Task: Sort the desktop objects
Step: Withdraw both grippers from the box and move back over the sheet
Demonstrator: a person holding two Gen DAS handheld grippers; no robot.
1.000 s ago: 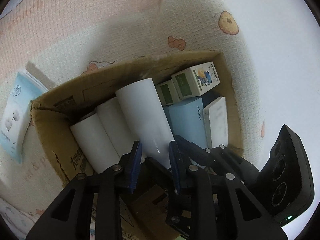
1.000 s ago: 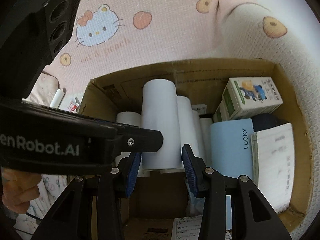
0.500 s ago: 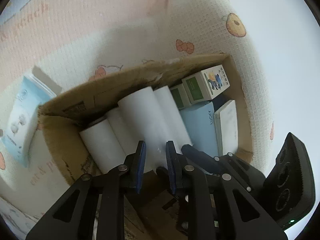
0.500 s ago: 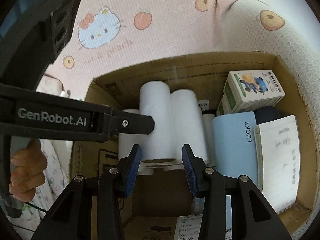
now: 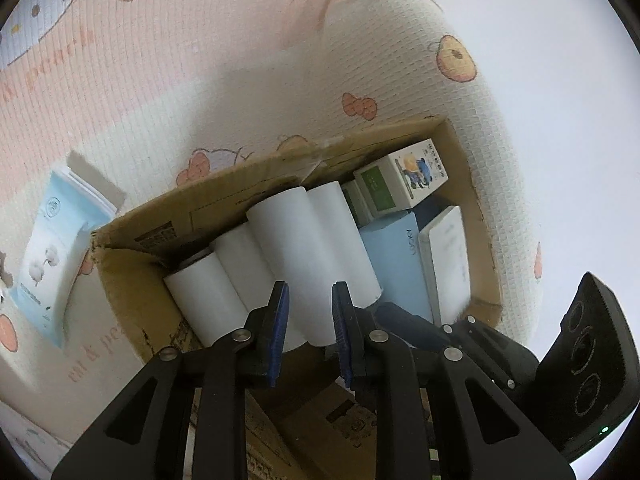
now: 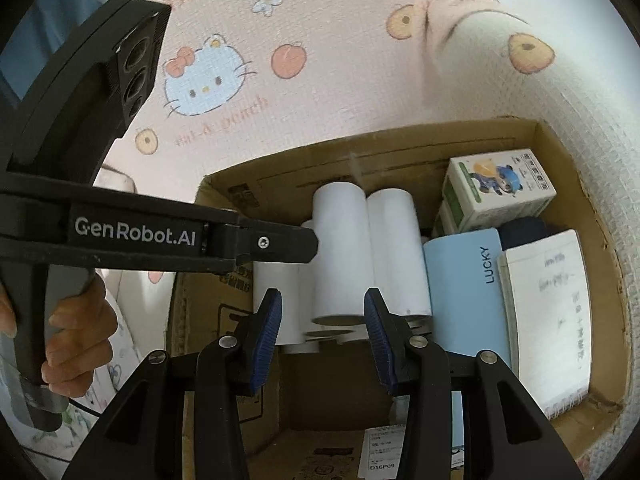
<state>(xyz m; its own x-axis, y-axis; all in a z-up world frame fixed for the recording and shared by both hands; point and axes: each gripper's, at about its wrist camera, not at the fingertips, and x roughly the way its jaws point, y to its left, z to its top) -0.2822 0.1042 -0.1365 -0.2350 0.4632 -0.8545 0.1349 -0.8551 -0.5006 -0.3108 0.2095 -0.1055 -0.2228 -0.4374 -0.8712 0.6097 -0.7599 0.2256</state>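
Observation:
A cardboard box (image 5: pixel 132 264) (image 6: pixel 560 152) holds several white rolls (image 5: pixel 292 248) (image 6: pixel 340 248), a light blue "LUCKY" notebook (image 5: pixel 396 256) (image 6: pixel 464 292), a white notebook (image 5: pixel 448 256) (image 6: pixel 548 312) and a small green-and-white carton (image 5: pixel 404 184) (image 6: pixel 500 188). My left gripper (image 5: pixel 308 328) is open and empty, above the near end of the rolls. My right gripper (image 6: pixel 322 336) is open and empty, above the rolls' near ends. The left gripper's body crosses the right wrist view (image 6: pixel 160 240).
The box sits on a pink and cream cartoon-print cloth (image 5: pixel 160 80) (image 6: pixel 320 80). A light blue tissue pack (image 5: pixel 52 248) lies on the cloth left of the box. A printed label (image 6: pixel 380 456) lies at the box's near edge.
The top roll that stood between my left gripper's fingers now lies in the box beside the others. Both grippers have pulled back from the box, and the left one's gap has narrowed.

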